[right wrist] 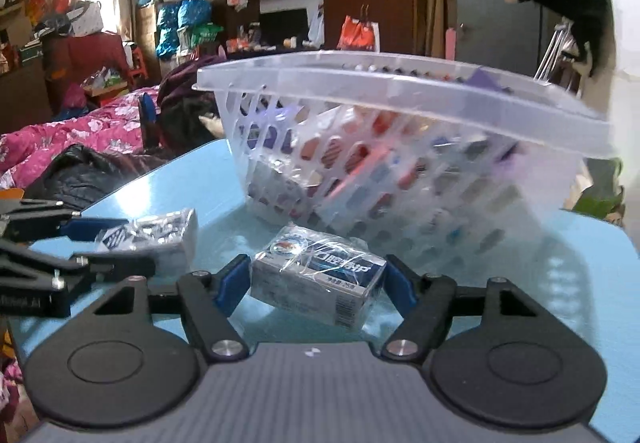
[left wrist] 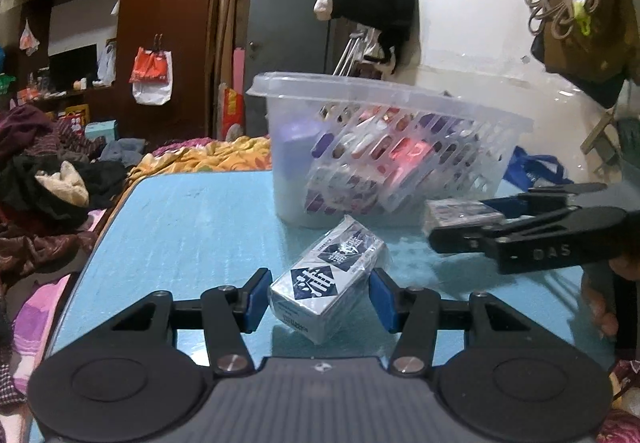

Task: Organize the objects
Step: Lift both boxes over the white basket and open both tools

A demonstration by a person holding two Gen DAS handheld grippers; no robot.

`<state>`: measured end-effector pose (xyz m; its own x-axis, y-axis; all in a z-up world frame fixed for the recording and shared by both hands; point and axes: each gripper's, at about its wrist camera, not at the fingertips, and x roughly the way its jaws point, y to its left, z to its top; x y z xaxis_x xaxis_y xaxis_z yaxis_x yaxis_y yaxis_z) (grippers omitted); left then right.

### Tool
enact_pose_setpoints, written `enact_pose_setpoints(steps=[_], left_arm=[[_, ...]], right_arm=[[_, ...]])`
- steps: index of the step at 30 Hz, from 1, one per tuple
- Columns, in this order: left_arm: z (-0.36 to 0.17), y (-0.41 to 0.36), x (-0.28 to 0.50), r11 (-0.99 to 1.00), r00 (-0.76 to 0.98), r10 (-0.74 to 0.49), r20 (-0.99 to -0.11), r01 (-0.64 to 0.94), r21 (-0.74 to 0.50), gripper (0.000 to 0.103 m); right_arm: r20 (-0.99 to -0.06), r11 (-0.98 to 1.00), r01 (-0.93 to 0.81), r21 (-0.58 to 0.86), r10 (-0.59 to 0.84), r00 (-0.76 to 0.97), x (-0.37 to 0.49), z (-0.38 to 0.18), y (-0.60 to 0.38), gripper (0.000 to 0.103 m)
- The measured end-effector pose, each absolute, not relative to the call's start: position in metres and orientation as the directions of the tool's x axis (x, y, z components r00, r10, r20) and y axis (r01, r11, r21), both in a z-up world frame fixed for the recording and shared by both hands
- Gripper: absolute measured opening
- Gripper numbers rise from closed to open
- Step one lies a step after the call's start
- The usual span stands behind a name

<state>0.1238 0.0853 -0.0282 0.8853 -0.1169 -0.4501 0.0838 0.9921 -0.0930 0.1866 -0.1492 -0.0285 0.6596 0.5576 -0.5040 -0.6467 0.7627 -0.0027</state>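
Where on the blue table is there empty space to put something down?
The table is bare left of the basket, out to its edge by the bed. It is crowded in front of the basket: both grippers and their two wrapped boxes sit there.

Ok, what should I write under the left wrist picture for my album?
Left gripper fingers straddle a wrapped silver box on the blue table, before a clear basket.

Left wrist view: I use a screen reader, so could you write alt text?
The left hand-held gripper brackets a silver-and-navy wrapped box on a blue table, pads not visibly touching it. Behind stands a clear basket of packets; the right hand-held gripper holds another box.
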Motion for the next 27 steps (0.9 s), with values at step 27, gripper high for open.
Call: enact_pose_setpoints(steps=[27], left_arm=[[0.090, 0.066, 0.281, 0.988, 0.919, -0.126, -0.374, 0.083, -0.129, 0.070]], right_arm=[[-0.313, 0.874, -0.474, -0.111, 0.422, 0.851, 0.299, 0.098, -0.132, 0.077]])
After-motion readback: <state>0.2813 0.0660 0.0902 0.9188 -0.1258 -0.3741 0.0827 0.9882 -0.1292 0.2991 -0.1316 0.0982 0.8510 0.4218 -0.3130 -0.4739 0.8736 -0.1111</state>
